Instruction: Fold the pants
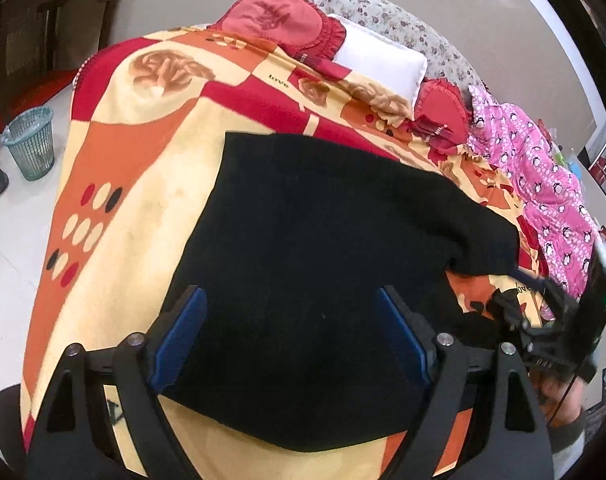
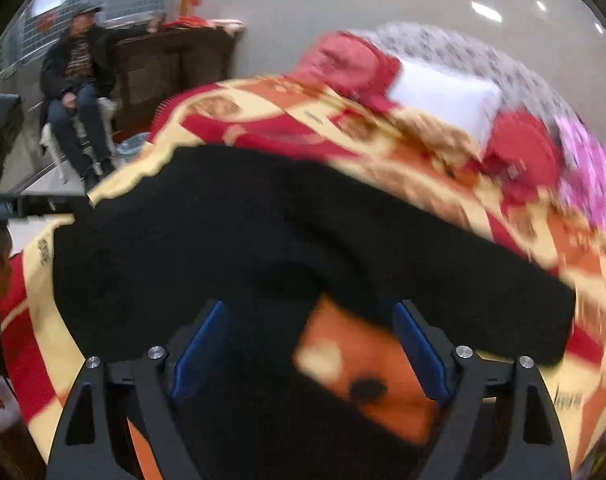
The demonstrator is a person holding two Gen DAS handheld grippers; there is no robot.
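Black pants [image 1: 315, 248] lie on a bed with a red, orange and cream blanket [image 1: 123, 168]. My left gripper [image 1: 291, 300] hangs over the near part of the pants, its blue-padded jaws wide open with nothing between them. In the right wrist view, which is blurred, the pants [image 2: 263, 232] stretch across the blanket [image 2: 443, 152]. My right gripper [image 2: 309, 316] is open over the pants' near edge, where a patch of orange blanket shows between the jaws. The right gripper also shows at the right edge of the left wrist view [image 1: 543, 320].
Red frilled cushions [image 1: 283, 20], a white pillow [image 1: 379, 60] and a pink penguin-print cloth [image 1: 543, 184] lie at the head and right of the bed. A blue wastebasket [image 1: 31, 144] stands on the floor at the left. A person [image 2: 79, 92] sits on a chair beyond the bed.
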